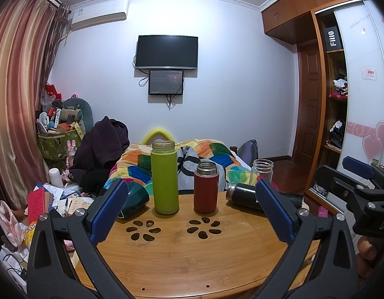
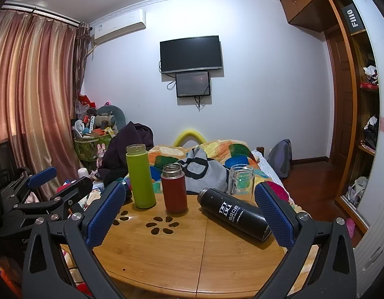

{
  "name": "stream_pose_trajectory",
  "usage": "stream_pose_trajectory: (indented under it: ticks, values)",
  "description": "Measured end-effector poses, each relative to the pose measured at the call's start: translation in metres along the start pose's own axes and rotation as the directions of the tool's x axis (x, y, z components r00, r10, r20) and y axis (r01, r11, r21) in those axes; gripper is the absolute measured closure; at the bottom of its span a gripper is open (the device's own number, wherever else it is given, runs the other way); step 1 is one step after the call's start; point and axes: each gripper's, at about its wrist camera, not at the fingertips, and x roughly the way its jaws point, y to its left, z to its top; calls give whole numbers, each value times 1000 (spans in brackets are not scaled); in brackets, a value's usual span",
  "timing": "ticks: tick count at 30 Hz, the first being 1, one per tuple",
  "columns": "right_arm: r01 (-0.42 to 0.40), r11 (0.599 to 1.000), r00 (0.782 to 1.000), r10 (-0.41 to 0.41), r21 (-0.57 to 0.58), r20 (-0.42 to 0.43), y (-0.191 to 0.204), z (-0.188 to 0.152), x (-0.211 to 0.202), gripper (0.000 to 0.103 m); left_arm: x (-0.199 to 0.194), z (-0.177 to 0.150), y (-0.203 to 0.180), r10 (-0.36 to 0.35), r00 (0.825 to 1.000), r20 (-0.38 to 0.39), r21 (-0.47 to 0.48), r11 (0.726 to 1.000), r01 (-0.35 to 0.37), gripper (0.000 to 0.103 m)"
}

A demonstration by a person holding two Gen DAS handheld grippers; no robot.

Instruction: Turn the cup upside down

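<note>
Both claws are hovering over the near edge of the round bamboo desk (image 1: pixel 182 256) w/ nothing in them. Left claw (image 1: pixel 192 211) has its blue pads spread wide apart, right claw (image 2: pixel 189 214) same deal, wide apart and empty.

On the desk there's a row of cups w/o lids. Tall lime green cup (image 1: pixel 164 177) stands upright toward the back left, mouth up. Just to its right is a shorter red cup (image 1: pixel 206 187) w/ a steel rim, also upright. The black cup (image 2: pixel 234 213) w/ white lettering lies on its side at the right part of the desk, mouth pointing back-left, base near the right claw's right pad. Behind it a clear glass jar (image 2: pixel 241 179) stands upright at the far right edge. A dark teal thing (image 1: pixel 133 199) sits at the left edge behind the left claw's pad, can't tell what it is.

Desk has two flower-shaped cutouts (image 1: pixel 204 228) in front of the green and red cups. Behind it all is a bed w/ a patchwork blanket (image 2: pixel 217 154), and a TV (image 1: pixel 167 52) on the wall.
</note>
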Motion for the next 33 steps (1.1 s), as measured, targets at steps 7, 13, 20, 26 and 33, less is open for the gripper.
stream_pose_trajectory:
  ticks: [7, 13, 20, 26, 33]
  values:
    - [-4, 1000, 1000, 4, -3, 6, 0, -1, -1, 0, -2, 1, -1, -3, 1000, 2, 1, 1000, 3, 0]
    - [-5, 1000, 1000, 5, -7, 9, -1, -2, -2, 0, -3, 2, -1, -5, 1000, 2, 1, 1000, 5, 0]
    - [-5, 1000, 1000, 5, -6, 8, 0, -2, -2, 0, -3, 2, -2, -12, 1000, -6, -6, 1000, 12, 0]
    - [-6, 1000, 1000, 6, -7, 6, 0, -4, -1, 0, -2, 2, -1, -14, 1000, -12, -6, 1000, 14, 0]
    - [1, 1000, 1000, -1, -11, -13, -4, -7, 9, 0, 22, 3, 9, -19, 999, -45, 5, 1000, 19, 0]
